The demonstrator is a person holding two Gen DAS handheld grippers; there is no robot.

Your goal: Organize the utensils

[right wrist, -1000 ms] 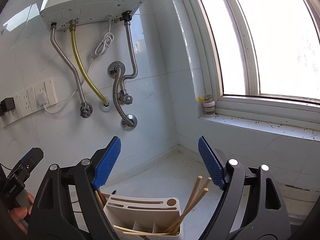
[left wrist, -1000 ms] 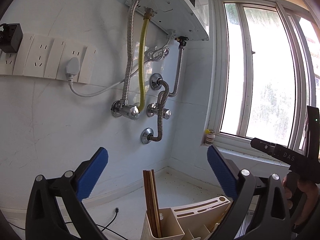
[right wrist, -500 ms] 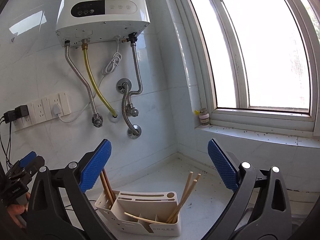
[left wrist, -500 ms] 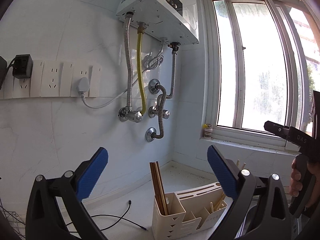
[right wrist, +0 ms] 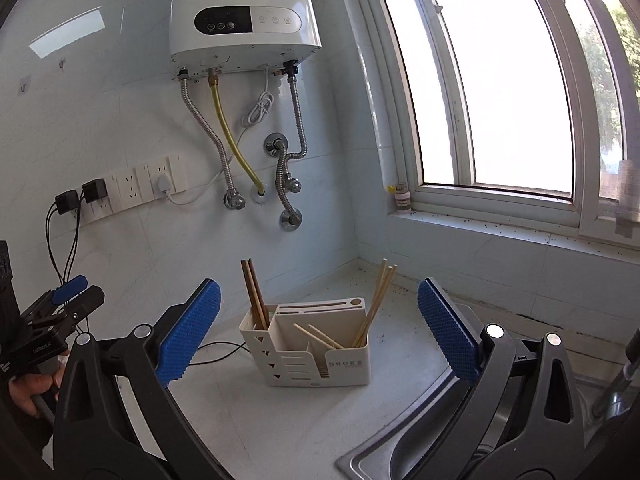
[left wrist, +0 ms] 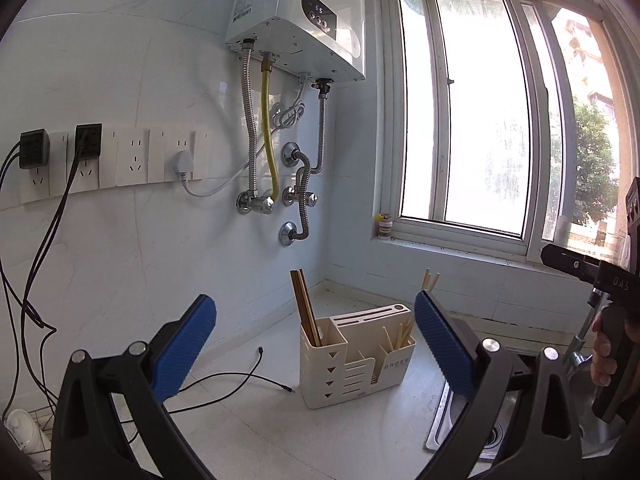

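Upper middle there's a white water heater [right wrist: 244, 20] with hoses, a row of wall sockets [left wrist: 120, 160] at left, big window [left wrist: 480, 120] right, steel sink [right wrist: 420, 452] bottom right.

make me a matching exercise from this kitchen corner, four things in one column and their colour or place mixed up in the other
Things:
1. dark chopsticks
2. pale chopsticks
3. gas hose
4. small bottle

Place or colour:
A. yellow, hanging under the water heater
B. on the window sill, in the corner
C. upright in the left compartment of the utensil holder
D. leaning in the right compartment of the utensil holder

Pairs: 1-C, 2-D, 3-A, 4-B
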